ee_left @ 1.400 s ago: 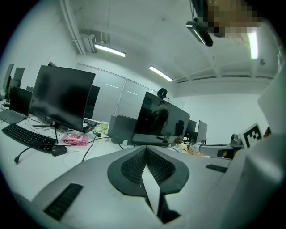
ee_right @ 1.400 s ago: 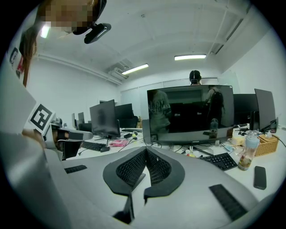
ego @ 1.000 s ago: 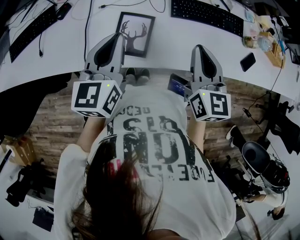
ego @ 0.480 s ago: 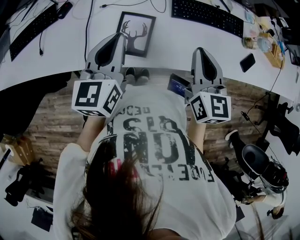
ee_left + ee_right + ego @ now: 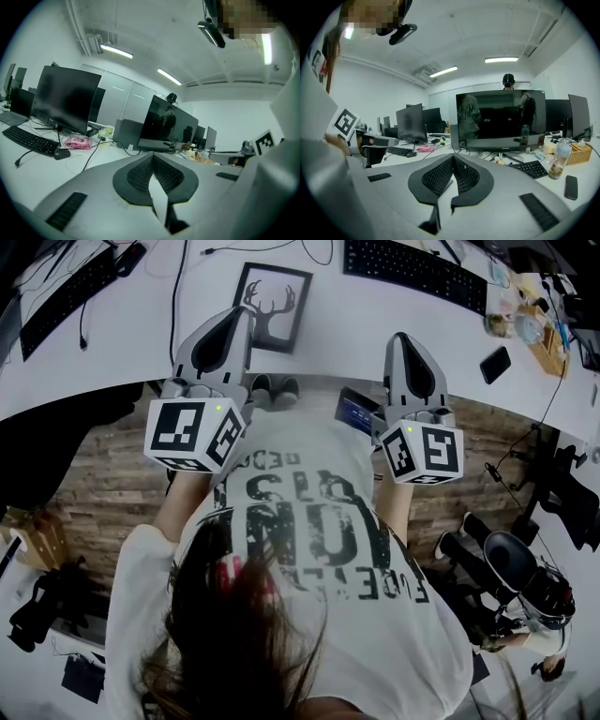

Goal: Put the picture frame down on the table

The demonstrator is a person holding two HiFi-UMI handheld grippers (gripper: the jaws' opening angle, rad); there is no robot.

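Picture frame (image 5: pixel 272 306) flat on table (image 5: pixel 337 326), left hand-held gripper (image 5: pixel 239 315) and right hand-held gripper (image 5: pixel 401 337) both pressed together, empty

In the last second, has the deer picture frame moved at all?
No. The picture frame sits on the table in the same spot as before, just left of the keyboard.

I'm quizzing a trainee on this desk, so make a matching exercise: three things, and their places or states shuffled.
Things
1. black-framed deer picture
2. flat black smartphone
3. grey left tool

Places or states
A. jaws shut, nothing between
B. flat on the white table, ahead of the left tool
C. right of the right tool, near a wicker basket

Pairs: 1-B, 2-C, 3-A
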